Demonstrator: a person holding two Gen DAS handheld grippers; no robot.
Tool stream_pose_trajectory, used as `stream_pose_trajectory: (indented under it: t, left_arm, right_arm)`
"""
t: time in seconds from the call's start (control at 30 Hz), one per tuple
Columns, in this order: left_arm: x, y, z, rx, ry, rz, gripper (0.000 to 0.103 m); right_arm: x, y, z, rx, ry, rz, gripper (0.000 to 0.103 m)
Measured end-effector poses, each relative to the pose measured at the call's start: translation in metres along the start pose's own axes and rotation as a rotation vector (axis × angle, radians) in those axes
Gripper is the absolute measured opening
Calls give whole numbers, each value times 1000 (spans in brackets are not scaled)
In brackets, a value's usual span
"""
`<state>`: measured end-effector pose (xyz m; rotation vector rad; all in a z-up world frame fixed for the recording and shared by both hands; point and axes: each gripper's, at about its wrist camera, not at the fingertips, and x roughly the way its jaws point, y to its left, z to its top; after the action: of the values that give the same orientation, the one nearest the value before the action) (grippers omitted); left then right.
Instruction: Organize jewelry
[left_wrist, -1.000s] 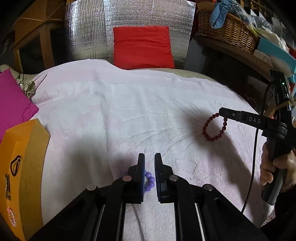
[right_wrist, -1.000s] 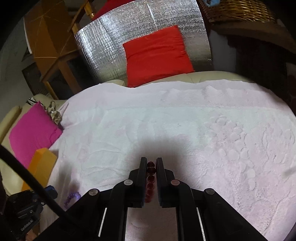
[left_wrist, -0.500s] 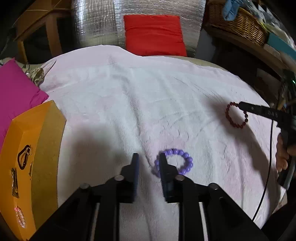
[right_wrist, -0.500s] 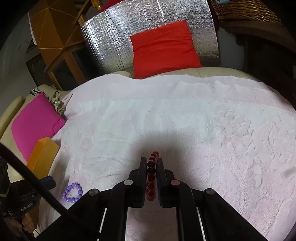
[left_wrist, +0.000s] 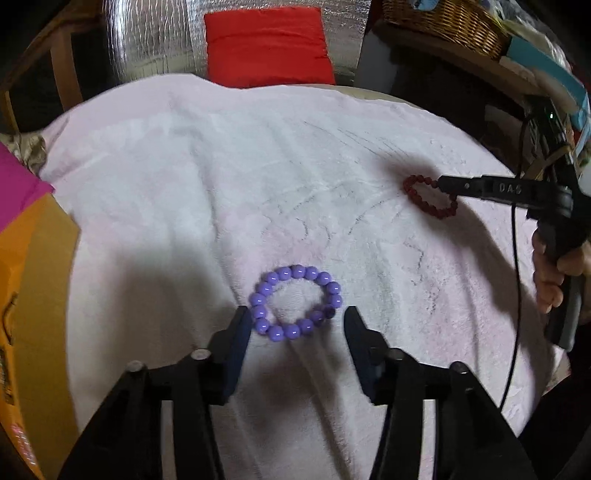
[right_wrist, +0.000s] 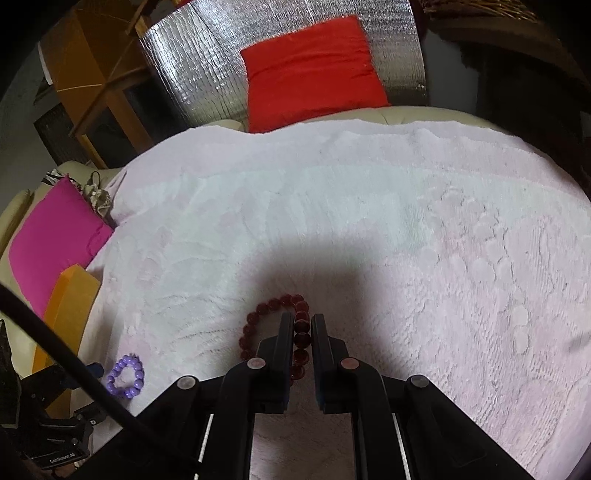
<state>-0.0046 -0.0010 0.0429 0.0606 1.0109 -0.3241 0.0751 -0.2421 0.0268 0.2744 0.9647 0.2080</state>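
Two bracelets on the pink towel (left_wrist: 229, 177)

Your left tongs (left_wrist: 297, 325) gape wide, the purple bracelet (left_wrist: 295, 308) lying loose between their tips; farther right, your right tongs (right_wrist: 298, 323) pinch the dark red bracelet (right_wrist: 275, 334).

Bracelet (left_wrist: 295, 307) on towel (left_wrist: 258, 166) btwn left claw (left_wrist: 297, 325) tips, box (left_wrist: 33, 295) left

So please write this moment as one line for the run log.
left gripper: open, above purple bracelet lying on towel | right gripper: shut on red bracelet | orange box: at left
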Motion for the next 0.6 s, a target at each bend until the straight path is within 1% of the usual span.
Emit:
stream_pose_trajectory:
  t: [0.03,0.1,0.2,0.27,0.33,0.4,0.5,0.6]
  left_arm:
    - [2,-1,0,-5,7,-12,39]
    - [3,-5,0,2,10,-29,38]
    - [1,-16,4,17,-9,-55,38]
    - [1,-19,6,20,-19,-44,38]
    - [7,-21,8,17,-5,-14,40]
    - [14,-21,9,5,11,-9,41]
    - [20,-26,12,20,17,12,41]
    - [24,-28,15,4,8,-2,41]
  right_arm:
    - [1,0,0,3,6,0,10]
    - [4,-2,-1,9,18,-6,10]
    - [9,-7,0,30,49,1,11]
    - [10,-9,-1,43,52,6,12]
    - [10,-8,-1,42,57,3,12]
    - [10,-6,-1,34,52,1,14]
    - [10,1,-4,-1,38,-13,14]
    - [9,8,-6,-53,19,-19,11]
